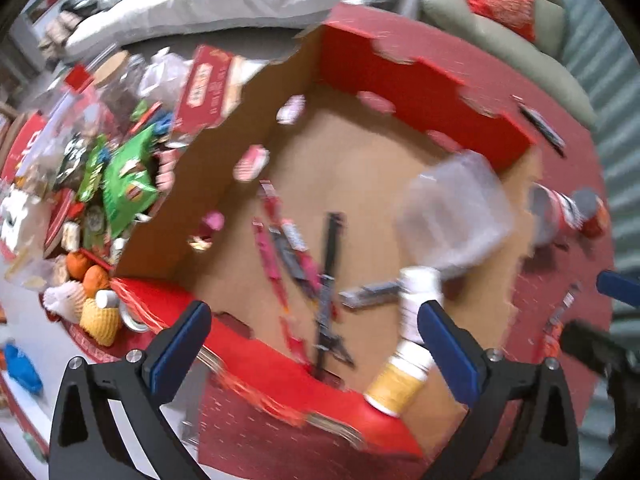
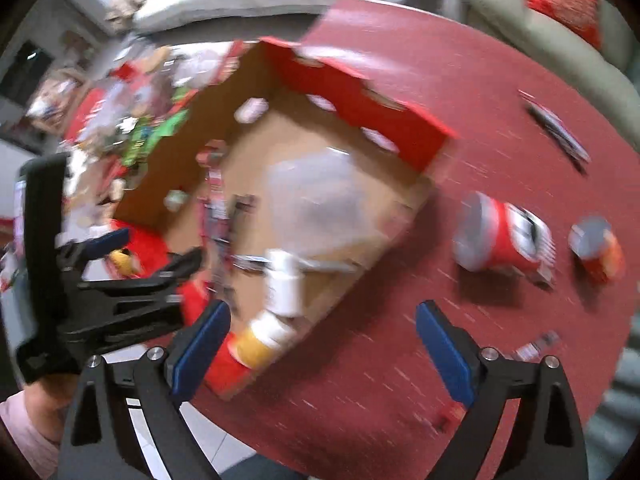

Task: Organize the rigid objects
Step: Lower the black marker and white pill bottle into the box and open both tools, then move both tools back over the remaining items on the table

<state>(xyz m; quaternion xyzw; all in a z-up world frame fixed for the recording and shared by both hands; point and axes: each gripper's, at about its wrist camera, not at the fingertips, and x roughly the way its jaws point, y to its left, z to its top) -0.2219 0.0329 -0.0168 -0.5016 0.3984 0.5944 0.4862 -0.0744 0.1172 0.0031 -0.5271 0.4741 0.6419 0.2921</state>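
Note:
An open cardboard box [image 1: 420, 92] with red outer walls sits on a red tablecloth [image 2: 400, 360]. Inside lie several pens [image 1: 328, 280], a clear plastic tub [image 1: 456, 216], a white bottle [image 1: 416, 300] and a yellow-ended bottle [image 1: 396, 384]. My left gripper [image 1: 314, 332] hangs open over the box's near wall, with nothing between its pads. My right gripper [image 2: 324, 328] is open above the box's near corner [image 2: 240, 376] and also holds nothing. The tub [image 2: 320, 200] and white bottle [image 2: 284, 284] show there too. The left gripper [image 2: 152, 250] appears at the left of the right wrist view.
Two red cans [image 2: 504, 236] [image 2: 596, 252] lie on the cloth right of the box, with pens [image 2: 556, 132] farther back and a small packet [image 2: 536, 346] near me. Snack bags [image 1: 124, 184], netted fruit [image 1: 96, 312] and a jar crowd the left. A person's sleeve [image 2: 24, 432] is at the bottom left.

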